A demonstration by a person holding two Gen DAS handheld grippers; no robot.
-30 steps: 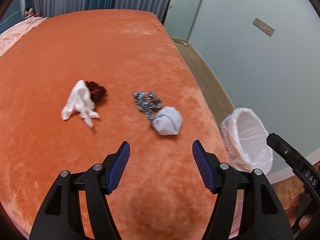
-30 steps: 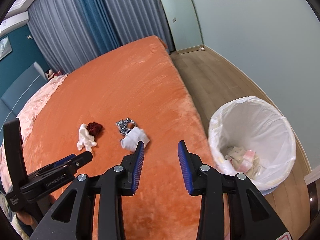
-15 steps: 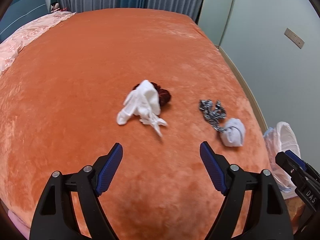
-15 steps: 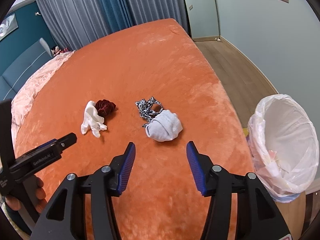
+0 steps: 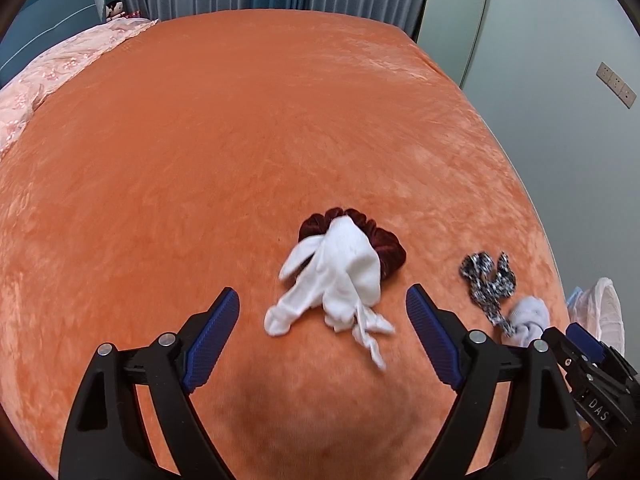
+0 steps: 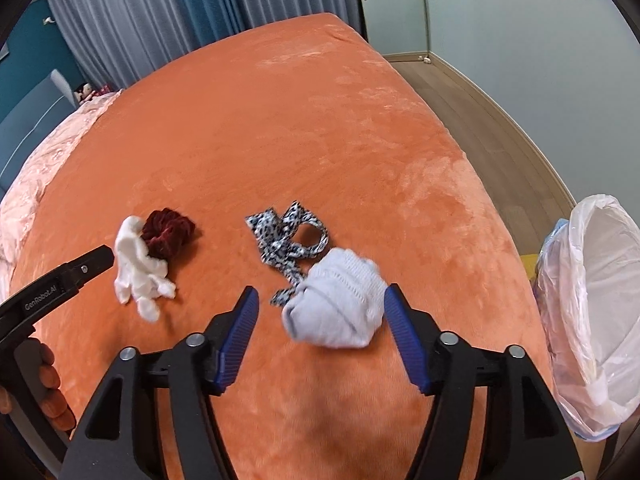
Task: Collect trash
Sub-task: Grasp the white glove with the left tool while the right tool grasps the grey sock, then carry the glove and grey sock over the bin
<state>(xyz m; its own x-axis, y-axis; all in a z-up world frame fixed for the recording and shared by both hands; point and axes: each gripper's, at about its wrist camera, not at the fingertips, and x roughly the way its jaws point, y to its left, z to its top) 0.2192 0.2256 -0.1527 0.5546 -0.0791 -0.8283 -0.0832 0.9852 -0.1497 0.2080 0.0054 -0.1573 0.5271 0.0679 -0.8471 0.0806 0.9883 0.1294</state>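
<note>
On the orange bed lie a white glove (image 5: 336, 280) (image 6: 138, 266) partly over a dark red scrunchie (image 5: 362, 228) (image 6: 168, 232), a black-and-white patterned scrunchie (image 5: 488, 280) (image 6: 286, 240), and a balled pale sock (image 6: 338, 304) (image 5: 526, 318). My left gripper (image 5: 322, 312) is open, its fingers on either side of the glove's near end. My right gripper (image 6: 320, 312) is open, its fingers on either side of the balled sock. The white-lined trash bin (image 6: 600, 308) (image 5: 604, 308) stands on the floor right of the bed.
The orange bedspread (image 5: 260, 140) fills both views. A pink quilt (image 5: 48, 68) lies at the far left. Curtains hang behind the bed. Wooden floor (image 6: 492, 112) runs along the bed's right side by the wall.
Both grippers have moved forward and down toward the bed. The left one now straddles the white glove; the right one has opened wider around the balled sock.
</note>
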